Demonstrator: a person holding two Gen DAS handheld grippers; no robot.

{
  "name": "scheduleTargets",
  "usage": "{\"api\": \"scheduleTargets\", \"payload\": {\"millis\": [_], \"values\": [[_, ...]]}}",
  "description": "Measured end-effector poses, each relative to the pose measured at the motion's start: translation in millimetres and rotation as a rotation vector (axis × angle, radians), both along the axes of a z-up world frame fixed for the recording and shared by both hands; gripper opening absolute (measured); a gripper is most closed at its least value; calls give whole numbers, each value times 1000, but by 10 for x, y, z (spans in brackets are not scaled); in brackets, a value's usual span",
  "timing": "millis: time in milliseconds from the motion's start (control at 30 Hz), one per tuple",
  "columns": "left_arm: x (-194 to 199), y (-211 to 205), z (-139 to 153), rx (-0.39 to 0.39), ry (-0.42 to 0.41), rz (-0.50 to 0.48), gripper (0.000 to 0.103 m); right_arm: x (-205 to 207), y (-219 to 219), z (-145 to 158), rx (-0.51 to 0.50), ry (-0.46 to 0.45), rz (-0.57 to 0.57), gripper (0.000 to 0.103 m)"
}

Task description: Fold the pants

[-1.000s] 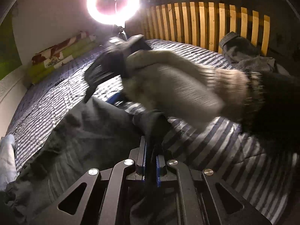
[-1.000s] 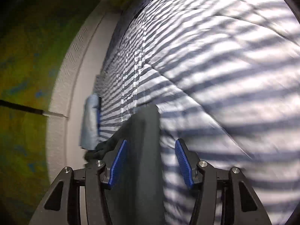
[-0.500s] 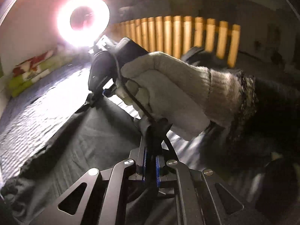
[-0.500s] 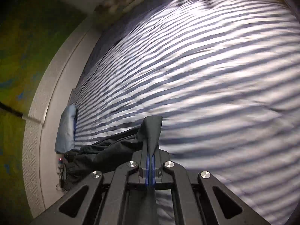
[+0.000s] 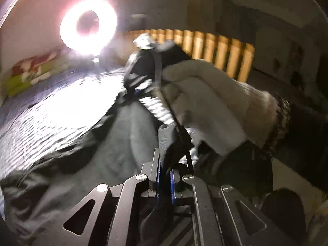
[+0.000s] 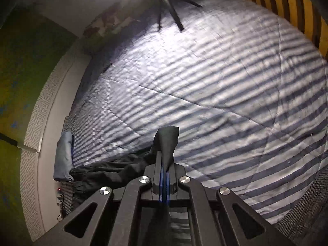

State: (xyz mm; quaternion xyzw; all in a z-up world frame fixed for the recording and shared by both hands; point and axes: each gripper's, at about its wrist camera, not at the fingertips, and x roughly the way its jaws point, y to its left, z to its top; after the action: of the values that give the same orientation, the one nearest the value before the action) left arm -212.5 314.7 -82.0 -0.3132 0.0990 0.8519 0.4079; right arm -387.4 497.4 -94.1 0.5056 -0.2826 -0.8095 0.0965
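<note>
The left claw [image 5: 165, 176] is clamped on a fold of the dark pants [image 5: 86, 155], and the right claw [image 6: 164, 176] is pinched tight on another bit of the same cloth, a tuft sticking up past its tips. The pants trail from both claws down onto the striped blanket [image 6: 225, 94] of the bed. A gloved hand [image 5: 207, 102] grips the right tool near a glaring ring light [image 5: 88, 23].

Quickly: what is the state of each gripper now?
Left gripper: closed on the pants.
Right gripper: closed on the pants.
</note>
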Motion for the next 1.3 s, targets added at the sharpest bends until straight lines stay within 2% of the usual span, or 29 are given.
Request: {"api": "scheduleTargets", "payload": {"millis": [100,200,300,367,533,667,767,867,1067,1300], "values": [[-59,-346,102,54,-24,62,6,10,-241,187,26,16,4,2],[-11,-546,103,62,-46,96,6,28,-405,290,81,31,12,2],[21,-561,124,71,-49,88,6,82,-397,229,59,23,-25,2],[65,-638,177,103,-60,101,6,100,-416,206,46,19,-37,2],[60,-1091,181,161,-92,199,6,56,-751,409,24,52,-1,2],[45,-1659,123,210,-118,312,6,-34,-1427,625,99,92,80,2],[7,-2125,73,243,-143,406,6,-138,-2090,651,173,100,140,2],[-16,-2623,-80,267,-170,502,6,-234,-2583,577,207,81,179,2],[11,-3277,-370,313,-233,625,6,-346,-3589,291,300,48,264,2],[-41,-3792,-609,351,-264,702,7,-442,-4252,85,370,31,310,2]]}}
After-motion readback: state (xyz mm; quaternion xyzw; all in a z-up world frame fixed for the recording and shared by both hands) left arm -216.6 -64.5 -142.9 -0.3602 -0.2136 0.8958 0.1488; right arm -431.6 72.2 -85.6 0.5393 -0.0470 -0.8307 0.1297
